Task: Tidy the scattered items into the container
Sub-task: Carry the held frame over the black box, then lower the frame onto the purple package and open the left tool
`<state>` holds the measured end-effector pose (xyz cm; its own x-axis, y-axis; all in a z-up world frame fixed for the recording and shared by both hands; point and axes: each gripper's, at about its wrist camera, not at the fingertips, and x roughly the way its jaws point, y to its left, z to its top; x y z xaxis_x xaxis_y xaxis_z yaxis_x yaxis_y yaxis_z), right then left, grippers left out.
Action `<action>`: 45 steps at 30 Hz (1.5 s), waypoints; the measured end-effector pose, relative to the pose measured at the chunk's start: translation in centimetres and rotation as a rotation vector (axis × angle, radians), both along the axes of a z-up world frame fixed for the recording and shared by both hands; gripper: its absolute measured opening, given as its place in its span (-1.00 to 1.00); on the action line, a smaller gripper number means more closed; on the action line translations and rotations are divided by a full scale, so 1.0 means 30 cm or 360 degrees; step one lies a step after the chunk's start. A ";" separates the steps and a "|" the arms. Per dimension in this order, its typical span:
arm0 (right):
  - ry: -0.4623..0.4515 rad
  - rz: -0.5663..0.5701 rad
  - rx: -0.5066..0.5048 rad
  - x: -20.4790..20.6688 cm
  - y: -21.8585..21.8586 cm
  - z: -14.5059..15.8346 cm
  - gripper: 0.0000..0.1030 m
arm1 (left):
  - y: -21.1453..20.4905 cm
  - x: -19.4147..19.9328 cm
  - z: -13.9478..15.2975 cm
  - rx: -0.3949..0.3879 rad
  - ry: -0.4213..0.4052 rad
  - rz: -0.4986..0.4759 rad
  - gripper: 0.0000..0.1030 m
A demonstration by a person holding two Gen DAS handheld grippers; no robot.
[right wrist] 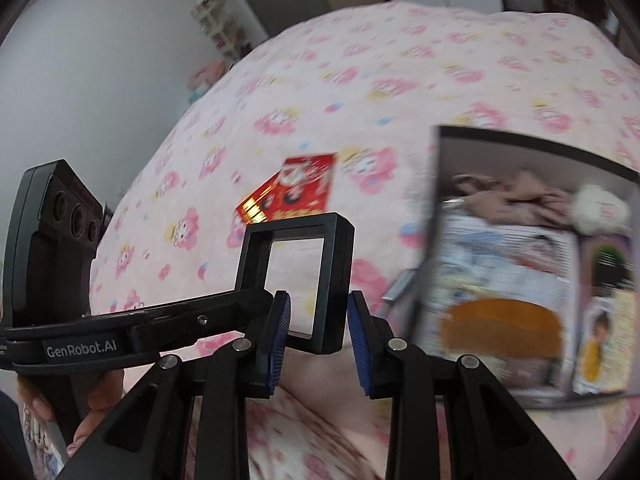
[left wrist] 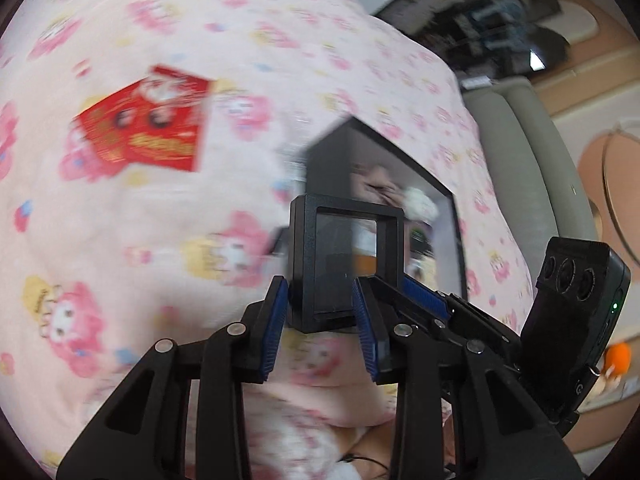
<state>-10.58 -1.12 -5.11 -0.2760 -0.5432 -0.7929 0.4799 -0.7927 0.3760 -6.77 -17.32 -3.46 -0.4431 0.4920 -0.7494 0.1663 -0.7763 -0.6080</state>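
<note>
A square black frame with a clear window (left wrist: 346, 260) is held upright above the pink bedspread. My left gripper (left wrist: 320, 312) has its blue pads on the frame's lower part. My right gripper (right wrist: 318, 320) has its pads around the same frame (right wrist: 296, 276), and its finger (left wrist: 424, 300) shows from the right in the left wrist view. The left gripper's finger (right wrist: 180, 312) reaches in from the left in the right wrist view. A black open box (right wrist: 532, 272) with cards, cloth and a white plush lies to the right; it also shows in the left wrist view (left wrist: 384, 184). Red envelopes (left wrist: 148, 120) lie on the bed.
The pink cartoon-print bedspread (right wrist: 360, 80) covers the bed. The red envelopes (right wrist: 296, 192) lie beyond the frame. A grey headboard (left wrist: 520, 152) and a wooden wall stand at the bed's far side. A grey wall and a shelf (right wrist: 216, 20) lie past the bed.
</note>
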 end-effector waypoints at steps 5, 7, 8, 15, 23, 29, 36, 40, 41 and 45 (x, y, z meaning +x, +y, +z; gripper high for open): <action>0.0042 -0.0143 0.0038 -0.014 0.232 0.026 -0.48 | 0.239 -0.069 0.010 0.0010 0.0012 -0.0165 -0.37; 0.0047 -0.0199 0.0050 -0.024 0.323 0.024 -0.48 | 0.328 -0.087 -0.003 0.0086 0.0011 -0.0213 -0.37; 0.0047 -0.0233 0.0055 -0.030 0.375 0.018 -0.48 | 0.364 -0.094 -0.011 0.0116 0.0013 -0.0230 -0.37; 0.0026 -0.0294 0.0085 -0.112 0.593 -0.035 -0.48 | 0.611 -0.195 -0.065 0.0047 -0.0043 -0.0353 -0.37; -0.0132 -0.0435 -0.0042 -0.212 0.760 -0.147 -0.48 | 0.763 -0.307 -0.163 -0.0017 -0.0149 -0.0413 -0.33; -0.0189 -0.0548 0.0014 -0.239 0.807 -0.198 -0.51 | 0.802 -0.336 -0.243 0.0070 -0.0210 -0.0402 -0.33; -0.0095 -0.0581 0.0168 -0.249 0.788 -0.206 -0.57 | 0.776 -0.348 -0.309 0.0195 -0.0282 -0.0379 -0.35; -0.0050 -0.0565 0.0262 -0.246 0.767 -0.212 -0.57 | 0.764 -0.349 -0.319 0.0189 -0.0299 -0.0370 -0.35; -0.0041 -0.0557 0.0289 -0.244 0.760 -0.213 -0.57 | 0.764 -0.348 -0.321 0.0184 -0.0305 -0.0368 -0.35; 0.0029 -0.0505 0.0433 -0.227 0.710 -0.224 -0.57 | 0.782 -0.348 -0.312 0.0080 -0.0305 -0.0393 -0.35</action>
<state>-17.39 20.19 -11.82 -0.4112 -0.2004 -0.8892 0.2006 -0.9715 0.1262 -17.22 6.14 -12.83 -0.1584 0.6056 -0.7799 0.0917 -0.7774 -0.6223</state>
